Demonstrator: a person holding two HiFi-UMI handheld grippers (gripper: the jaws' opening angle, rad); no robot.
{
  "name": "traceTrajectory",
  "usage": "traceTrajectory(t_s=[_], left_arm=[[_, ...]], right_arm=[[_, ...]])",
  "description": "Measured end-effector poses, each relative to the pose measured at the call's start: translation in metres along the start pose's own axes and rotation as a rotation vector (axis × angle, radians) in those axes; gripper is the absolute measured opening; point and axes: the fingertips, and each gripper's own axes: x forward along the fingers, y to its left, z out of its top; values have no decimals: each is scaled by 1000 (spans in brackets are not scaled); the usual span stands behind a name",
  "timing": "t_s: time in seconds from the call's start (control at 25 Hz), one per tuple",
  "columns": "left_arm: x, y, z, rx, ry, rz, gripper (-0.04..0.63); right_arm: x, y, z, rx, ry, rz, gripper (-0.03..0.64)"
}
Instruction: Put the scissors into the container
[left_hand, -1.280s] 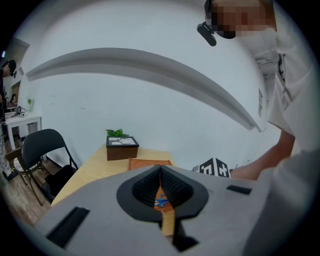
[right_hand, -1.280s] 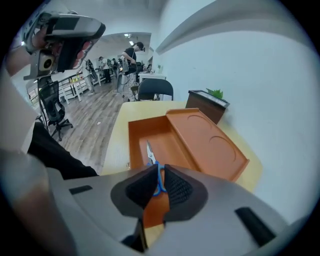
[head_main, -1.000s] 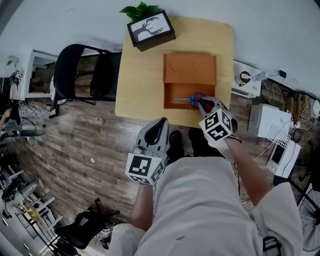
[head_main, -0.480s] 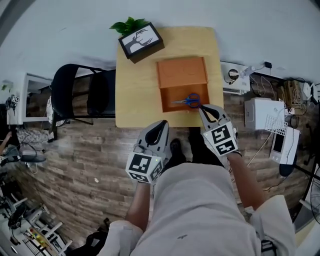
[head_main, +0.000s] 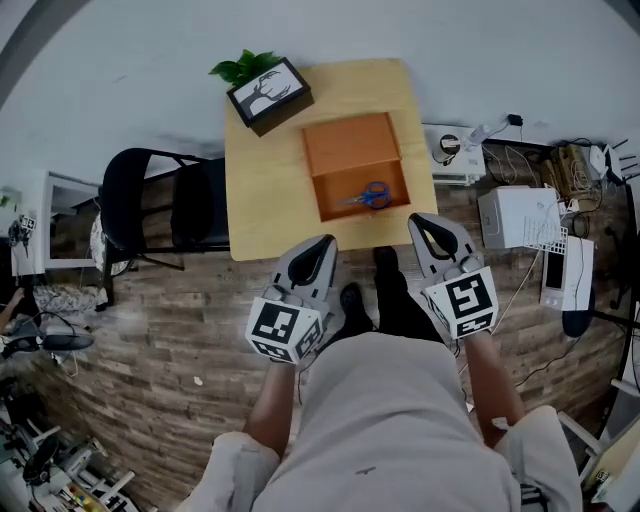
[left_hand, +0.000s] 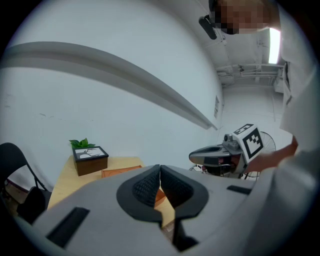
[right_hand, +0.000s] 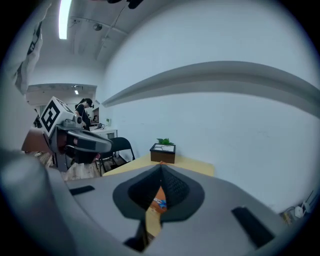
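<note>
- The container (head_main: 352, 148) sits on the right half of the table (head_main: 265, 190).
- The scissors (head_main: 368, 196) lie in the container's near part.
- A plant box (head_main: 268, 92) stands on the table's far left corner.
- A chair (head_main: 160, 205) stands left of the table.
- The left gripper (head_main: 322, 244) and the right gripper (head_main: 421, 222) hang before the table's near edge, apart.

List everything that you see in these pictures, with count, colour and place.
table: one, light wood, beside the wall
container: one, orange-brown, on the table
scissors: one pair, blue handles, inside the container
plant box: one, dark, green leaves, table's far left corner
chair: one, black, left of the table
left gripper: one, grey, shut, near the table's front edge
right gripper: one, grey, shut, near the table's front edge
</note>
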Motion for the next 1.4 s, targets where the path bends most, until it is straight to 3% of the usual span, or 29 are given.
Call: traceTrajectory(t_s=[0.48,0.84,1.4], left_arm=[[-33,-35,12,58,-10,-53,8],[-39,-34,21,65,-18,-30,8],[-33,-37,29,63,-41,-25,8]], right_arm=[[-61,25,14,53,-108,-33,0],[-72,20,14,94,-119,-44,-2],[-71,18,21,65,-137,-12,-2]])
